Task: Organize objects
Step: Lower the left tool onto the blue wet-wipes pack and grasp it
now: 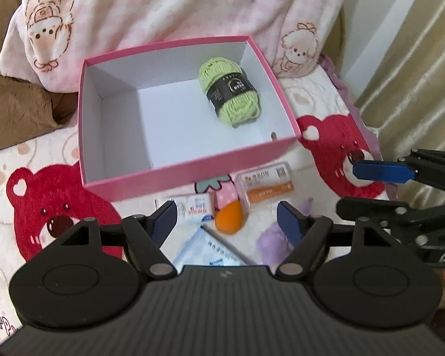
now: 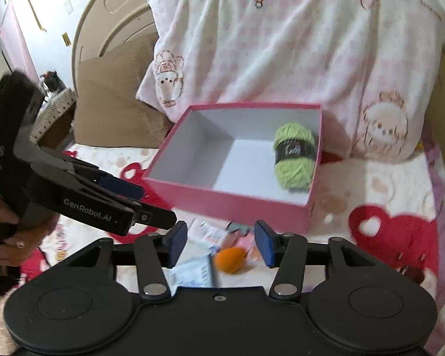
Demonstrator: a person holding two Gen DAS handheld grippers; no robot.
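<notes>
A pink box (image 1: pixel 190 175) with a white interior sits open on a bedspread (image 1: pixel 317 101) printed with red bears; its rim is pink, its walls upright. Inside it, toward the far right corner, a green yarn ball (image 1: pixel 229 92) with a dark label lies on its side, touching the floor of the box and close to the right wall. In front of the near wall, outside the box, small items lie together on the bedspread: an orange egg-shaped piece (image 1: pixel 230 219), a pink dotted item (image 1: pixel 226 199) touching it from behind, a clear case with an orange label (image 1: pixel 265 185) just to the right, a small white packet (image 1: pixel 194 207) to the left, a pale blue packet (image 1: pixel 204 250) nearer the camera, and a purple object (image 1: pixel 274 241), blurred. The left gripper (image 1: pixel 227 225) hangs above these items, jaws spread, nothing between them. The right gripper (image 2: pixel 221 244) hangs beside it, jaws likewise spread and empty. A hand (image 2: pixel 13 231) grips the left gripper's handle. Behind the box a pink-checked blanket (image 2: pixel 281 44) is heaped against a brown pillow (image 2: pixel 112 103).
</notes>
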